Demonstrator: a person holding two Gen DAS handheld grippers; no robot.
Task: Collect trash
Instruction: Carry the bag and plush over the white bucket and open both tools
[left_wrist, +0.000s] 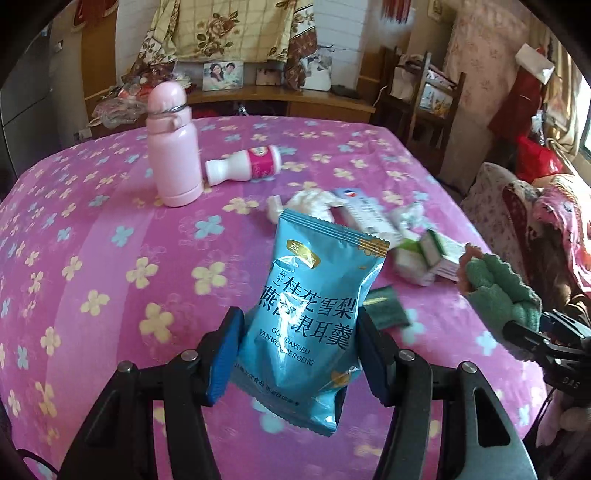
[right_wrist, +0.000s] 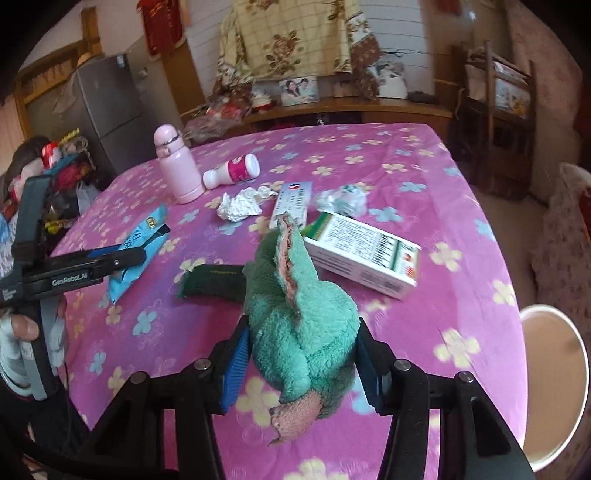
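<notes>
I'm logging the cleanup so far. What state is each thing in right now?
blue packet: clamped in left gripper, lifted
green cloth: clamped in right gripper, lifted
pink flask: upright, capped
white bottle: on its side
white box: lying flat
tissue: crumpled

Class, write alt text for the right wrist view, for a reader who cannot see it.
The right gripper grips a green fluffy cloth between its blue fingers, above a pink flowered tablecloth. Beyond lie a white medicine box, crumpled tissue and a pink flask; at left, the left gripper holds a blue packet.
</notes>
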